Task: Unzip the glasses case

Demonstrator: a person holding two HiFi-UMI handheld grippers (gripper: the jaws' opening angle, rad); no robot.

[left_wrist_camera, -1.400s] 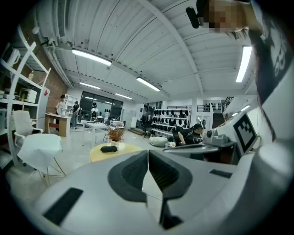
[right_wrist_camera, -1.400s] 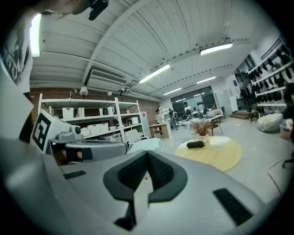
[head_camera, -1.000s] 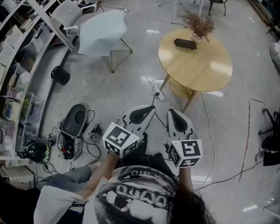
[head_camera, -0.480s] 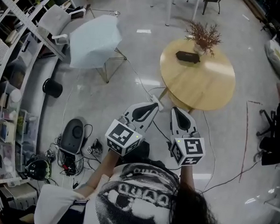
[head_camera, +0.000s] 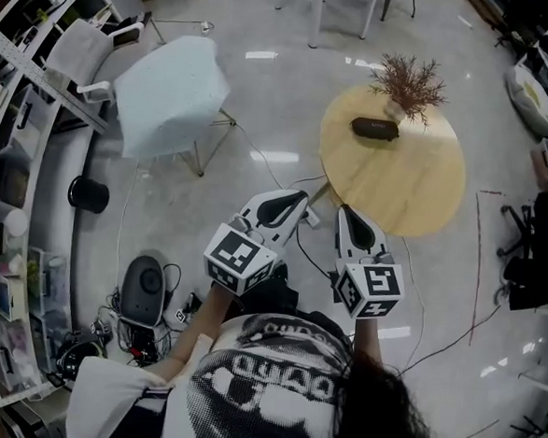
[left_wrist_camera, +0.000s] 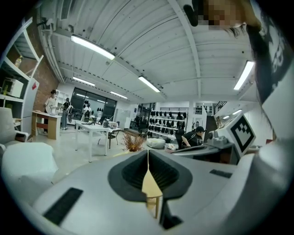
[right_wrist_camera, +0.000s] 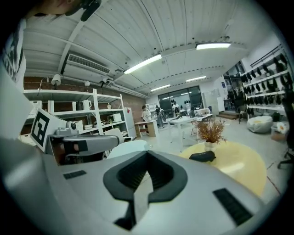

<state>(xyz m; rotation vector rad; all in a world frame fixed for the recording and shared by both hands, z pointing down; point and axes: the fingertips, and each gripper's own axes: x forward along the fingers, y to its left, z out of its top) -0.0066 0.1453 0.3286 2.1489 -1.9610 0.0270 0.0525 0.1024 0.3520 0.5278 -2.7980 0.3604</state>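
A dark glasses case (head_camera: 375, 128) (right_wrist_camera: 202, 156) lies zipped on the round wooden table (head_camera: 402, 190) (right_wrist_camera: 239, 167), next to a small pot of dried plant (head_camera: 410, 82) (right_wrist_camera: 210, 131). My left gripper (head_camera: 297, 199) (left_wrist_camera: 148, 152) is shut and empty, held in the air short of the table's near edge. My right gripper (head_camera: 341, 212) (right_wrist_camera: 147, 154) is also shut with nothing in it, beside the left one and pointing toward the table. Both are well apart from the case.
A white chair (head_camera: 166, 93) stands left of the table. Shelving (head_camera: 6, 176) lines the left wall. Cables and dark gear (head_camera: 143, 290) lie on the floor by my feet. White tables (left_wrist_camera: 94, 130) and people stand far off.
Both grippers and my view have moved forward toward the round table, which now sits closer. The jaws stayed shut throughout.
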